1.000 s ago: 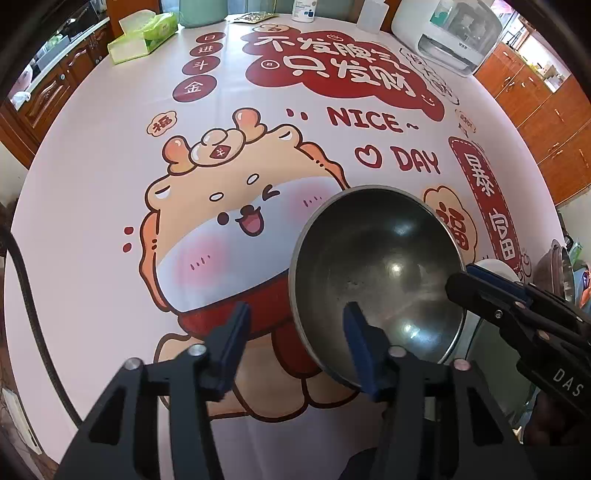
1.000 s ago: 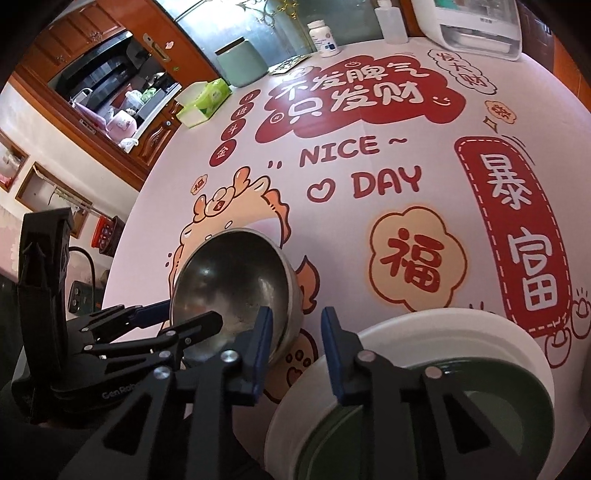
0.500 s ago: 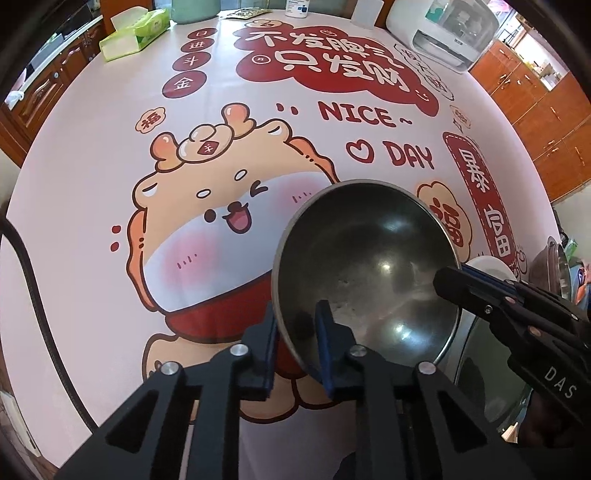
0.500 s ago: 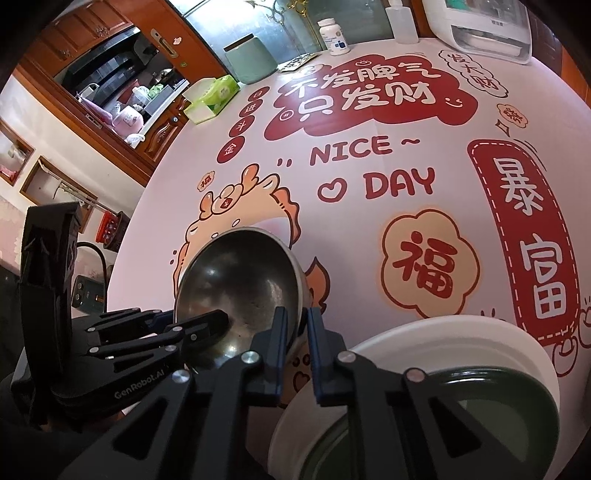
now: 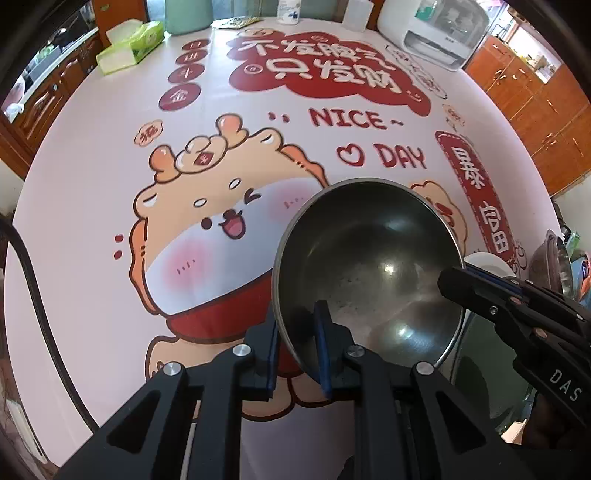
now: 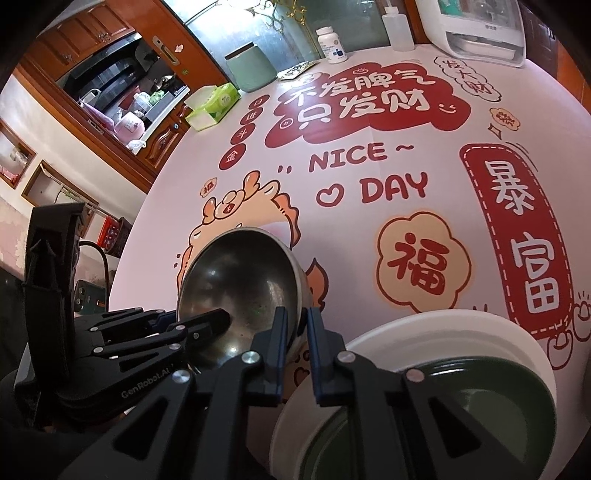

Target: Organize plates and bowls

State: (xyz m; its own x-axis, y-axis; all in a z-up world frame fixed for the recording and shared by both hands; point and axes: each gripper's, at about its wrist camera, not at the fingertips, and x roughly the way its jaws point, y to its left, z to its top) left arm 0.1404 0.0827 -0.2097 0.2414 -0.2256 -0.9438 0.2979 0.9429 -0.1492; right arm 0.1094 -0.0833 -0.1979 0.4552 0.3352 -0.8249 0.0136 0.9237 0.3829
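1. Nearest in the left wrist view, the left tongs (image 5: pixel 297 338) are clamped on the near rim of the steel bowl (image 5: pixel 369 273), one pad outside the wall and one inside. In the right wrist view the right tongs (image 6: pixel 295 332) pinch the same bowl's rim on its other side, so both pairs are closed on one thing.
2. The bowl sits at the near part of the desk (image 5: pixel 92 184), over the lower edge of the cartoon dragon print, just beside the white bowl (image 6: pixel 443 328) with a green dish (image 6: pixel 480 398) nested in it. Whether the steel bowl's base rests on the desk or is lifted clear, I cannot tell.
3. Its mouth faces upward and tips toward the left wrist camera, so it appears tilted rather than level. Being round, it has no real long axis; its axis of symmetry runs up through the mouth, leaning toward the near side.
4. Likely risks: the wall is thin, smooth and curved, so either pinch could slide off if the two hands pull apart or lift unevenly, and the bowl would swing or drop.
5. A further risk is a knock against the white bowl's rim close by on the right, which could shift that stack.
6. Farther off, a tissue box (image 5: pixel 129 44), a pill bottle (image 6: pixel 331 44) and a white appliance (image 5: pixel 443 33) stand well apart and seem out of harm's way.
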